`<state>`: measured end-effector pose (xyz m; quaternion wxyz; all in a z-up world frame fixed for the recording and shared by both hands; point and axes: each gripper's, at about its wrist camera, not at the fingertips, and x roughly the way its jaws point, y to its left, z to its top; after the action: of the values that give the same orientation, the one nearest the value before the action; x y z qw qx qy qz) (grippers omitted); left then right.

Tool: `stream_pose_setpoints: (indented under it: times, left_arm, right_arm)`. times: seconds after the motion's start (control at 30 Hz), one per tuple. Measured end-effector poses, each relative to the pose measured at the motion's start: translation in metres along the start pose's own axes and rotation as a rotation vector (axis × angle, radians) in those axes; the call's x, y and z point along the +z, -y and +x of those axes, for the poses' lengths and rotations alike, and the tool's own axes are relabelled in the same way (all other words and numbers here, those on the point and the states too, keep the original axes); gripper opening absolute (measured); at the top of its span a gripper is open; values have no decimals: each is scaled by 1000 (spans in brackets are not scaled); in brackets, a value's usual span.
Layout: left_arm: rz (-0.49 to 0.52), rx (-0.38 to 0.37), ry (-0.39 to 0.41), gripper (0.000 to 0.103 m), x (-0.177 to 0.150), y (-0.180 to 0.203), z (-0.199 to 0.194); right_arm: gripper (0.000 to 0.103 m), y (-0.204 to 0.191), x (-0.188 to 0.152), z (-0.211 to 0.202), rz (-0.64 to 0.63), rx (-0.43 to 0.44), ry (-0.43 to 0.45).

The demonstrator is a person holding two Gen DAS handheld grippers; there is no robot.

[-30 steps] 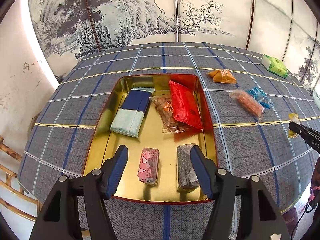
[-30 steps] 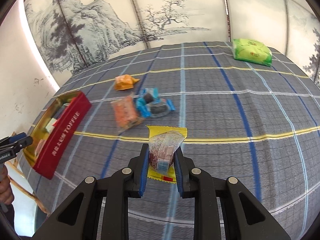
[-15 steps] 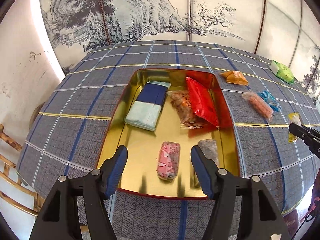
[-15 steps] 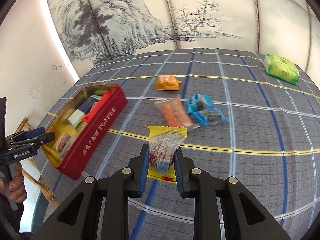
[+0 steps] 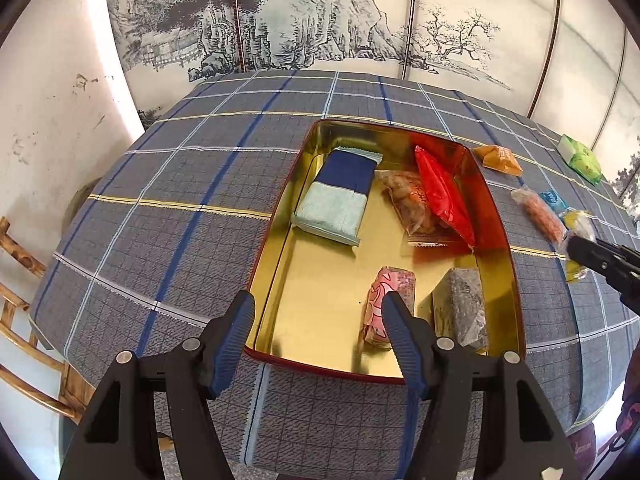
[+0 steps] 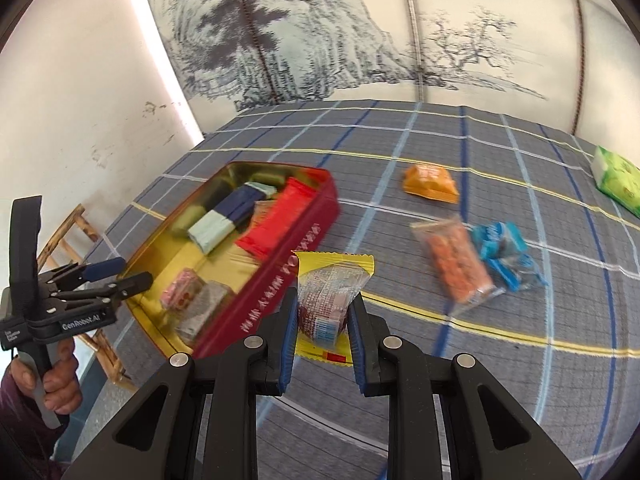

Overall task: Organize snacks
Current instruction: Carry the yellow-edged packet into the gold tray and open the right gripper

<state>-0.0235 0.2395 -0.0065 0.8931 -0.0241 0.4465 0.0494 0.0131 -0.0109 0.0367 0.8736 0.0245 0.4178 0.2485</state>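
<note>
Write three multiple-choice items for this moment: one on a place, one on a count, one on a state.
1. Where does the green packet lie?
A. In the tin
B. On the cloth, far from the tin
C. In the left tool

2. How many snacks lie inside the tin?
A. Three
B. Five
C. Eight

3. What is the right tool doing?
A. Gripping the yellow-edged packet
B. Hanging open and empty
C. Gripping the tin's wall

Answers:
1 B: it sits on the plaid cloth at the far right edge.
2 B: blue, clear orange, red, pink and grey packs.
3 A: its fingers press the packet's sides, while the left tool hangs open.
</note>
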Motion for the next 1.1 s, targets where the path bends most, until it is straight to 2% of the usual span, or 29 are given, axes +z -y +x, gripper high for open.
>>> stream_pose_setpoints:
  times: [0.23, 0.4, 0.93, 1.1]
  left_arm:
    - [18, -7, 19, 63, -2, -1, -4]
    - [8, -6, 39, 69, 0, -9, -8]
    - [-19, 3, 44, 69, 0, -27, -10]
    - [-40, 16, 47, 70, 0, -38, -9]
  right_arm:
    - [25, -34, 16, 28, -52, 55, -33]
    - [25, -51, 26, 47, -77, 80, -53]
    - [25, -85, 50, 99, -112, 116, -119]
    - [25, -96, 56, 110, -91, 156, -132]
